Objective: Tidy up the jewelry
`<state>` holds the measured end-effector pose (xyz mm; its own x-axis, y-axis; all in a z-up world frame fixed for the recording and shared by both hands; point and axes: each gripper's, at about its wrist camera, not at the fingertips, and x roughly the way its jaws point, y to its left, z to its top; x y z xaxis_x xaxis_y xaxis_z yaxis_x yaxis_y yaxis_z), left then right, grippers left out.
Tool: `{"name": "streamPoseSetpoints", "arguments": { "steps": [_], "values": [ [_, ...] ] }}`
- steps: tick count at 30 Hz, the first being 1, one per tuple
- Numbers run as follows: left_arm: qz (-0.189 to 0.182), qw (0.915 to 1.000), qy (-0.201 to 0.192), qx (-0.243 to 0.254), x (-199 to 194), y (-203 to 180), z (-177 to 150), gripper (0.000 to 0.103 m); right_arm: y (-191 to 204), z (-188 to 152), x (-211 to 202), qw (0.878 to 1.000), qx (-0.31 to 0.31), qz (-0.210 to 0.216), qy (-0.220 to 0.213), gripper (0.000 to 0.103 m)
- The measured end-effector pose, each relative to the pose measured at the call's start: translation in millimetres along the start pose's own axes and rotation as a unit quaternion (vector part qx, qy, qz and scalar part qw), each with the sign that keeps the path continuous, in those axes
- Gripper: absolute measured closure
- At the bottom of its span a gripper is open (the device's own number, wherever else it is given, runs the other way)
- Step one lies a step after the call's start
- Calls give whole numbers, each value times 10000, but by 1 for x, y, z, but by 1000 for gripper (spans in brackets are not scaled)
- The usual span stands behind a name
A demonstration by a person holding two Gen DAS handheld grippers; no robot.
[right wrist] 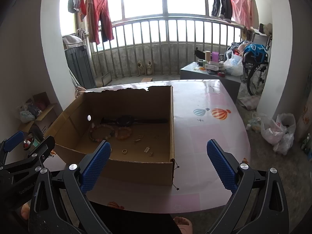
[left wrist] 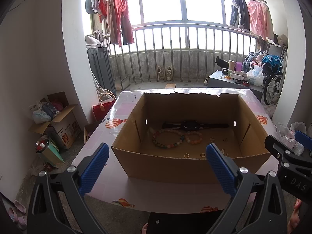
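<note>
Both my jaws stand apart, empty. The beaded bracelet [left wrist: 168,138] in the cardboard box [left wrist: 156,167] looks light, smooth, floppy; I'd pinch across its strand.

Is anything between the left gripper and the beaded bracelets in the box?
Yes: the cardboard box's near wall stands between the open left gripper and the beaded bracelets. The top is open, so nothing visible blocks reaching over it.

A lived-in home: laundry [left wrist: 119,17] drying at the barred balcony window [left wrist: 175,2], shoes [left wrist: 164,73], a wheelchair [left wrist: 273,81] parked nearby
</note>
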<state>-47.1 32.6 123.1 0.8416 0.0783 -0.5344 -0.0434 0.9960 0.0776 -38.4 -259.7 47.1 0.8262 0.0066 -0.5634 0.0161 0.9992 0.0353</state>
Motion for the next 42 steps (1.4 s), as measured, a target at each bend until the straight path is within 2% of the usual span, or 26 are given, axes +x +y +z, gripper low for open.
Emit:
{"name": "streamPoseSetpoints", "arguments": {
  "steps": [42],
  "values": [
    [-8, 10000, -61, 47, -1, 1, -1, 5, -2, -1, 1, 10000, 54, 52, 19, 8]
  ]
}}
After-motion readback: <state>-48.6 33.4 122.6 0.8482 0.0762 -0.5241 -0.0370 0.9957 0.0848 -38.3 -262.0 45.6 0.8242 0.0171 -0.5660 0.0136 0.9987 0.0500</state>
